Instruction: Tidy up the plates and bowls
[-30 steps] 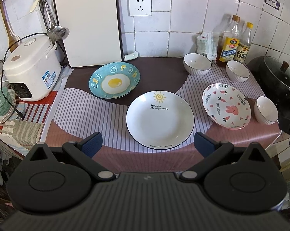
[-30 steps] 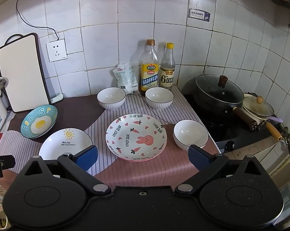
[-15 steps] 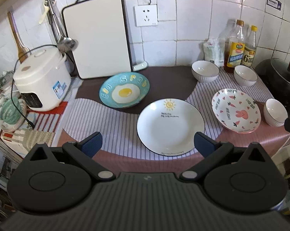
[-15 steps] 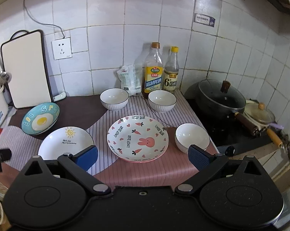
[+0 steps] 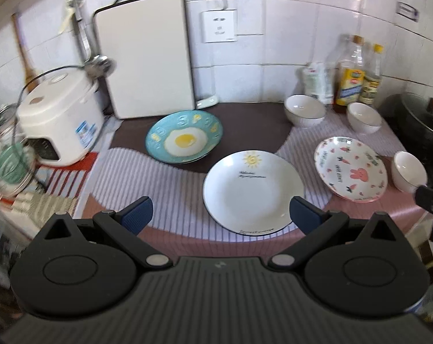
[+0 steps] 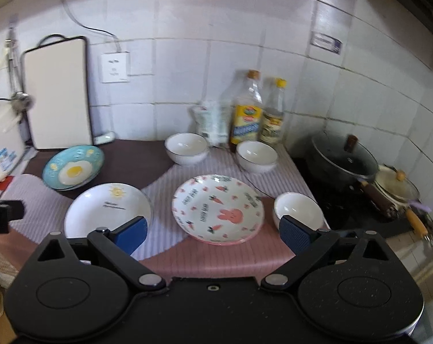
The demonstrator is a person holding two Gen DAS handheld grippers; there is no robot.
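With both my left gripper (image 5: 219, 215) and right gripper (image 6: 213, 233) spread and empty, I should pinch the sun plate (image 5: 253, 190) by its near rim.

Egg plate (image 5: 184, 137) left, sun plate (image 5: 253, 192) centre, rabbit plate (image 5: 350, 169) right, bowls (image 5: 304, 110) behind

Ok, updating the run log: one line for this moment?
stage: pre-grasp | left gripper: open, empty | right gripper: open, empty | three plates, three bowls: separate, unstacked
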